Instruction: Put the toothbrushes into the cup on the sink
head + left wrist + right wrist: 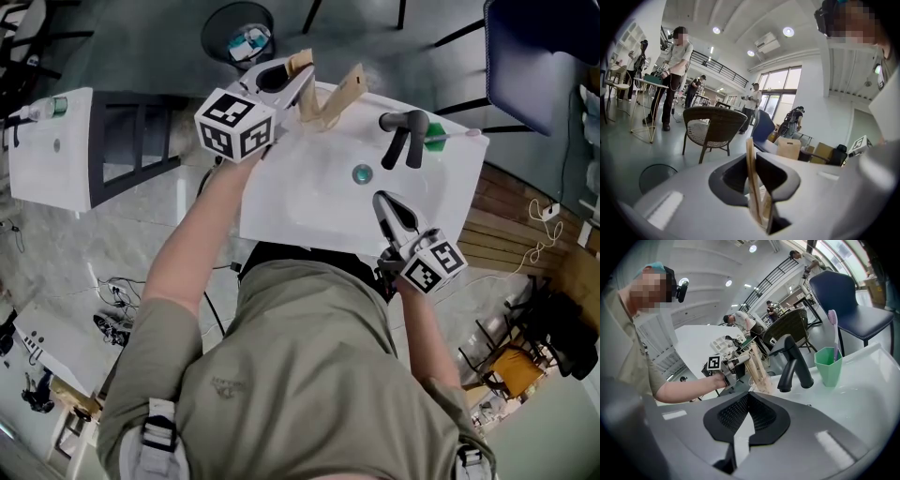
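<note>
Left gripper (298,82) clamps a wooden toothbrush (752,178); right gripper (384,202) is empty.

The left jaws are drawn in to a narrow gap and pinch the flat, pale wooden handle, which stands almost upright between them over the back-left rim of the sink (309,202), beside a second wooden brush (345,94) that leans the other way. The right jaws, with ribbed black pads, meet at the tips and hold nothing, low over the sink's front edge. The cup (828,365), tapered green plastic, stands upright just beside the matte black faucet (794,364) at the back right, with a purple toothbrush (833,329) in it. The sink is smooth, glossy white.
</note>
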Tool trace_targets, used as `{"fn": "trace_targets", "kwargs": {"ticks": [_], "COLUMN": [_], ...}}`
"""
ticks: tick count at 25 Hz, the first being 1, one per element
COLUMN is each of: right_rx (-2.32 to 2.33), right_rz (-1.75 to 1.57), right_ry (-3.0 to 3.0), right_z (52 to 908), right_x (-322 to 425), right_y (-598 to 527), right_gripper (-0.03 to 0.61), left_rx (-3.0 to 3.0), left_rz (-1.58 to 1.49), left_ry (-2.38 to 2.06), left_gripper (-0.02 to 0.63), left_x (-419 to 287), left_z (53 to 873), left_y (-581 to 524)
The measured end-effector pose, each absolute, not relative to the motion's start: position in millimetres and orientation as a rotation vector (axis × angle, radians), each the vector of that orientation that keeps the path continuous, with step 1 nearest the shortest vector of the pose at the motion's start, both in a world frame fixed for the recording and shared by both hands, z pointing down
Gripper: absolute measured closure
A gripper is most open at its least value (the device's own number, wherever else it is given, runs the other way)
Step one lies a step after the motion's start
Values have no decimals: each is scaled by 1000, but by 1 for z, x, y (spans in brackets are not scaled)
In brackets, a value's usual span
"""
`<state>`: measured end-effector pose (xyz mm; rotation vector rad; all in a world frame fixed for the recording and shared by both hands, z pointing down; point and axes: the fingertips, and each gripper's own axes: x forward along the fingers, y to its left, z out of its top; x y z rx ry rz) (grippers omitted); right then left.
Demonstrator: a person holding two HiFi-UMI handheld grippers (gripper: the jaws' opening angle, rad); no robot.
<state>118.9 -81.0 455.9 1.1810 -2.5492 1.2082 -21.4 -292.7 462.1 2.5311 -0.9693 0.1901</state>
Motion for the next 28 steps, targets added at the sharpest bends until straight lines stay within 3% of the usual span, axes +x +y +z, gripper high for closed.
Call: {"fn": "trace_targets", "kwargs": {"ticks": [10, 17, 28], "right_rx": [1198, 1260, 1306], "right_rz": [1212, 1204, 1110], "right_ry": [-2564, -2580, -2709], "right_z": [453, 444, 413], "right_x": [118, 124, 155], "right_y": [-82, -85, -102], "right_gripper": [568, 568, 568], "left_rx": [2511, 2490, 2494], "left_rz": [230, 287, 378], "left_ry": [-916, -942, -920], "left_gripper": [567, 503, 503], "left_x": [-27, -42, -74], "left_z": [469, 469, 450], "left_y": [-289, -283, -230]}}
